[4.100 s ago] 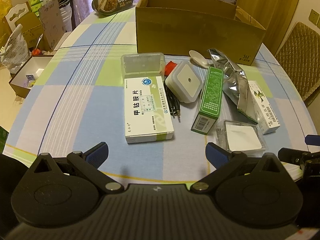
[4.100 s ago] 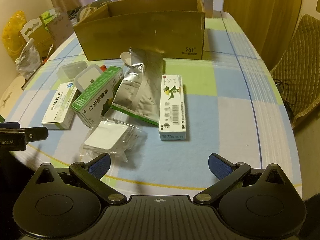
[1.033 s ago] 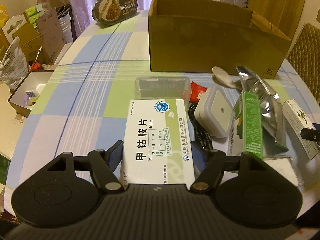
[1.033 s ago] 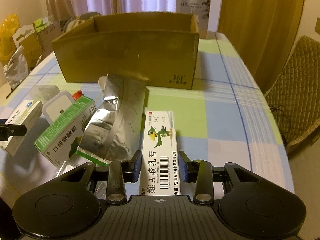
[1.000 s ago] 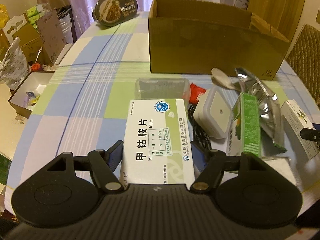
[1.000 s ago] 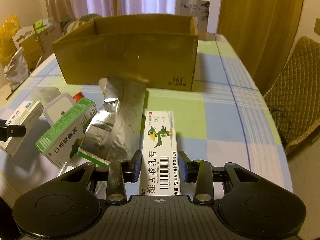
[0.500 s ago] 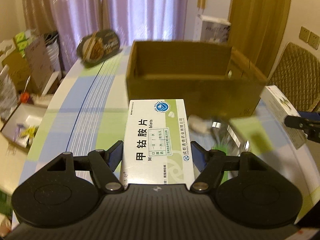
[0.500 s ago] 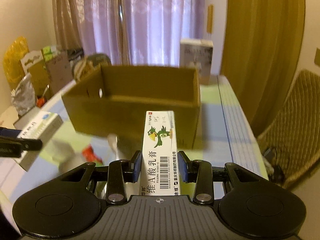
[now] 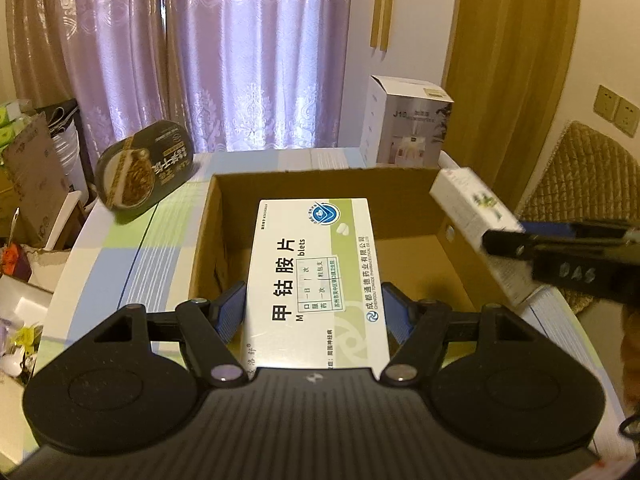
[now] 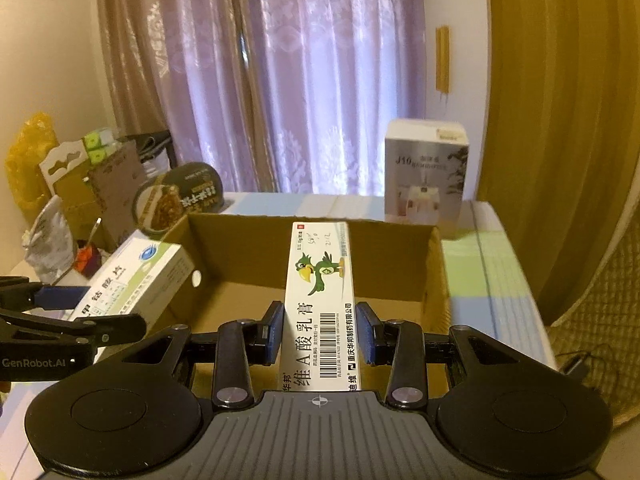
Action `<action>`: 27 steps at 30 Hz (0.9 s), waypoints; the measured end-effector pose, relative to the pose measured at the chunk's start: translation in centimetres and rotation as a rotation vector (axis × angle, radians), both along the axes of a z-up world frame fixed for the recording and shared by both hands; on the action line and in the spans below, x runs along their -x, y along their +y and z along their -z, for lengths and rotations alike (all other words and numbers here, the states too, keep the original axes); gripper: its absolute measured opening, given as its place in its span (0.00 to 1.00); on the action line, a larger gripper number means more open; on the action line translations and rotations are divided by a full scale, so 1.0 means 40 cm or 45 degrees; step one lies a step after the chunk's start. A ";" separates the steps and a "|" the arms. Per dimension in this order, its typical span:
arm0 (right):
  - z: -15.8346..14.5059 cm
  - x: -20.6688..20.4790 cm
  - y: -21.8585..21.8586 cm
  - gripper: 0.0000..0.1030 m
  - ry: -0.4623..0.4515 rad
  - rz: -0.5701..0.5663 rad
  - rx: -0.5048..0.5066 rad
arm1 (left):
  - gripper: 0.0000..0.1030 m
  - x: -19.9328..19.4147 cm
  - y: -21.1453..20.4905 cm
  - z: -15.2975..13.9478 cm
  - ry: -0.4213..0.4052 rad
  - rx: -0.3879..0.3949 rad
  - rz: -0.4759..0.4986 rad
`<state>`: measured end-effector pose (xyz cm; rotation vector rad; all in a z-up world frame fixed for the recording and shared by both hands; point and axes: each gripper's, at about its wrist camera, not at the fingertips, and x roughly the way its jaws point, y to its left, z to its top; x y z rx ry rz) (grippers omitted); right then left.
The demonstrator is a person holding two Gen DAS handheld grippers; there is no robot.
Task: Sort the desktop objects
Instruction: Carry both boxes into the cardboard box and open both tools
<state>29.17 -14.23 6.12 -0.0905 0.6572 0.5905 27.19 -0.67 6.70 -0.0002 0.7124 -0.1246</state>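
The left gripper (image 9: pixel 314 312) clenches the tablet box (image 9: pixel 316 280) and the right gripper (image 10: pixel 320 334) the cream box (image 10: pixel 320 304), both over the cardboard box (image 9: pixel 416 256) at twelve o'clock, seemingly empty; neither released.

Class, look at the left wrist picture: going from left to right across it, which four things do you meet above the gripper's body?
Noodle bowl → tablet box in the left gripper → upright white carton → ointment box held by the right gripper.
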 end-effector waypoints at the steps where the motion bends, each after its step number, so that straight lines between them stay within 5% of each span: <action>1: 0.008 -0.020 0.011 0.34 0.014 0.005 0.001 | 0.65 -0.030 -0.001 0.005 0.007 0.006 0.001; 10: 0.111 -0.143 0.049 0.34 0.131 0.050 0.061 | 0.65 -0.189 0.012 0.087 0.089 0.005 -0.018; 19: 0.167 -0.167 0.050 0.34 0.180 0.075 0.067 | 0.65 -0.219 0.002 0.148 0.159 -0.013 0.007; 27: 0.146 -0.153 0.038 0.35 0.163 0.076 0.030 | 0.65 -0.187 0.016 0.124 0.117 -0.027 -0.007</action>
